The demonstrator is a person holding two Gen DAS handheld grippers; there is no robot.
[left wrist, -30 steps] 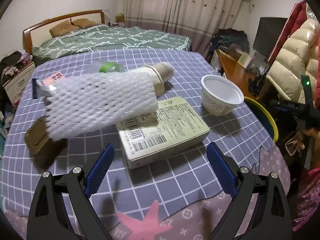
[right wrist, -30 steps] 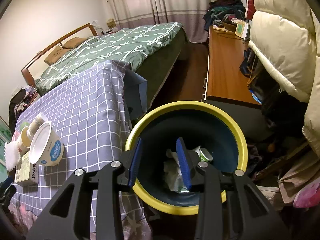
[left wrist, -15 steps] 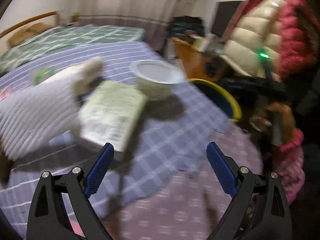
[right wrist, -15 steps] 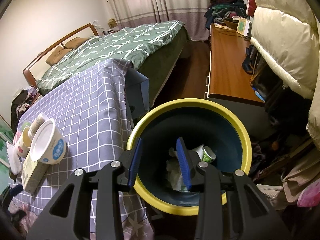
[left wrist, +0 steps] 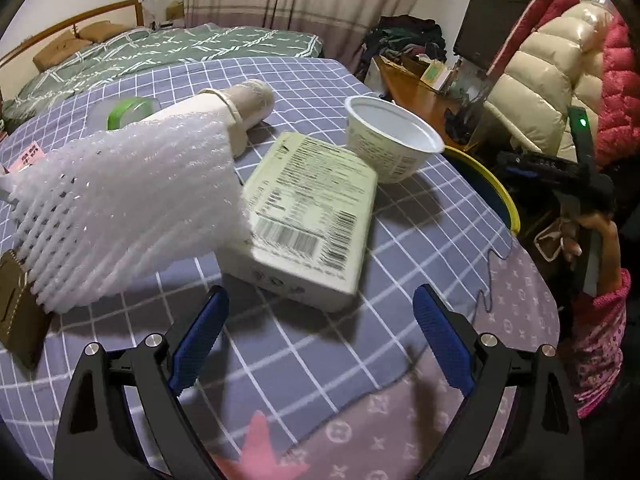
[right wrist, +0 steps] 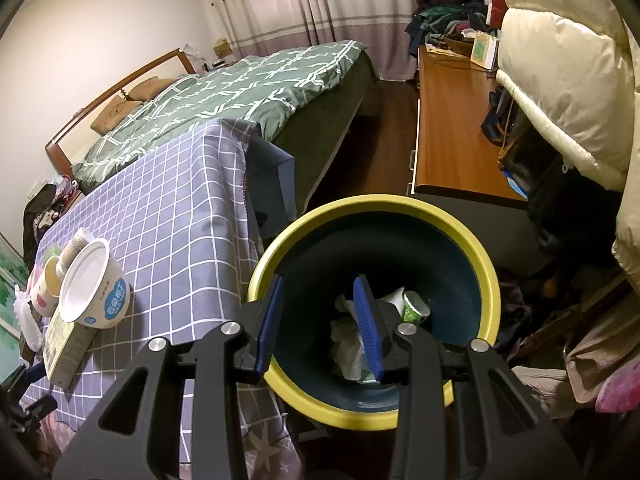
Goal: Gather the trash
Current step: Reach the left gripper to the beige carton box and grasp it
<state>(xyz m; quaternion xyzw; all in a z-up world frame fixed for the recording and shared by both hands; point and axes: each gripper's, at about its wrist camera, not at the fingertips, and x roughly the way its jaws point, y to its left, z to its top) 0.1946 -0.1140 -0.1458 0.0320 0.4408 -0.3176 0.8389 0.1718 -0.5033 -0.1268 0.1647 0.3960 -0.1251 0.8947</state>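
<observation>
My left gripper (left wrist: 320, 320) stands spread wide and empty at the bottom of the left wrist frame, just short of the carton (left wrist: 308, 216) at frame centre. My right gripper (right wrist: 320, 320) is part open with nothing between its pads, over the yellow-rimmed bin (right wrist: 490, 280) in the lower centre of the right wrist frame.

Handling, as I judge it:
- Carton: one. Stiff, light, flat-sided. I would grip across its short width.
- White tub (left wrist: 394, 140): one, upper right of centre. Thin-walled, crushable. Pinch the rim.
- Foam net sleeve (left wrist: 120, 208): one, left of centre, its corner overlapping the carton. Soft, nearly weightless, likely to snag. Pinch anywhere.
- Paper tube (left wrist: 248, 100): one, upper centre. Rolls.

All lie on the checked tablecloth (left wrist: 420, 248). The bin already holds crumpled paper (right wrist: 348, 340) and one green cup (right wrist: 414, 308).
</observation>
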